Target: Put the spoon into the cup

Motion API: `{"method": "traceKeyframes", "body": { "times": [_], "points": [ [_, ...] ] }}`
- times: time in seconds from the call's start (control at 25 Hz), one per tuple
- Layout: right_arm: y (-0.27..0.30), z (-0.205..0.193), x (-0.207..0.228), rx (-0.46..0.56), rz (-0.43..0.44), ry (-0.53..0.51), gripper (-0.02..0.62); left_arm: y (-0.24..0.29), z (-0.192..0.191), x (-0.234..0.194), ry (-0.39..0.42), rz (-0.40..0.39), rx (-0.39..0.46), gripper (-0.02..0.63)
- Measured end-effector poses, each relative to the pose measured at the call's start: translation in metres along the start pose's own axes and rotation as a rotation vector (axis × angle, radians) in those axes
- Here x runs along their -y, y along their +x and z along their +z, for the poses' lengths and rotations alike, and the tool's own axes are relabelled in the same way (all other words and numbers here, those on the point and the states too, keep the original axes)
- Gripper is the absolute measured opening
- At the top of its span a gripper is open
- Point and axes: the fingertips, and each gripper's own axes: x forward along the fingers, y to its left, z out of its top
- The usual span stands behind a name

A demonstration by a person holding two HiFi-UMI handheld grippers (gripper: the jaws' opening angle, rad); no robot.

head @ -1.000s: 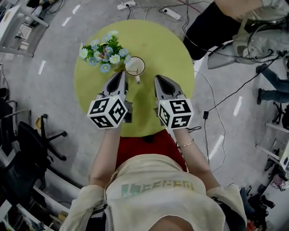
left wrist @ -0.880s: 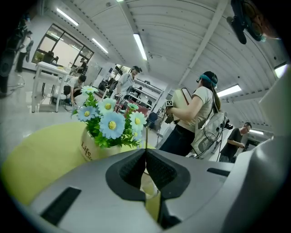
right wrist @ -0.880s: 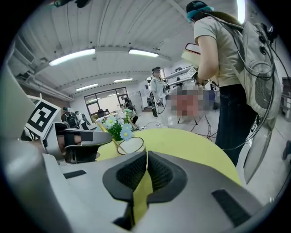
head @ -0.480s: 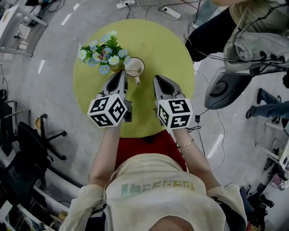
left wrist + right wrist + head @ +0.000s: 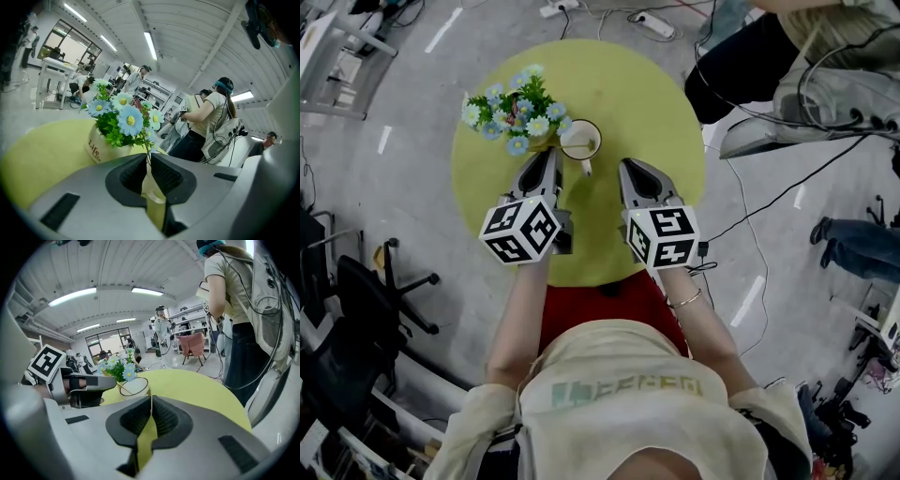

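**A:** Only the background has shifted: the people and grey gear on the floor at the right have moved. Both claws and everything on the tabletop sit as they did 1 second ago.

**B:** Head view first?

**A:** The left claw (image 5: 551, 155) and right claw (image 5: 630, 167) hover over the yellow-green tabletop (image 5: 628, 103), both aimed at the cup (image 5: 580, 138). The cup stands just beside the flower pot (image 5: 514, 111). What I take for the spoon (image 5: 586, 167) is a small white piece touching the cup's near side. It is too small to be sure.

**B:** Left gripper view?

**A:** The jaws are pressed together at the tips, pinching nothing. A cream strip (image 5: 151, 180) shows through the slit, probably the cup beyond.

**B:** Right gripper view?

**A:** These jaws are pressed together too, and empty, with only tabletop showing through the slit. The gold-rimmed cup stands just ahead, with the left claw to its left. I cannot find the spoon here.

**B:** How will the spoon handle?

**A:** I judge it light, stiff and slick, and lying flat it offers little to grip. I'd pinch it mid-handle, across the narrow width. I'd also lower it gently, since the cup looks thin-walled and could tip or chip.
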Motion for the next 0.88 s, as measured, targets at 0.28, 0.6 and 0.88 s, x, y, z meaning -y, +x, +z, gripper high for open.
{"method": "traceKeyframes", "body": {
  "times": [0.28,0.6,0.88],
  "points": [
    [-0.004,0.0,-0.007,-0.001,-0.007,0.0,0.037,-0.006,0.002,0.0,-0.001,-0.008,-0.002,0.029],
    [-0.001,-0.005,-0.012,-0.006,-0.013,0.004,0.037,-0.009,-0.003,-0.002,-0.006,-0.03,-0.018,0.077],
    [-0.008,-0.011,-0.021,-0.014,-0.023,-0.002,0.037,-0.024,-0.01,-0.008,-0.019,-0.025,-0.03,0.077]
  ]
}}
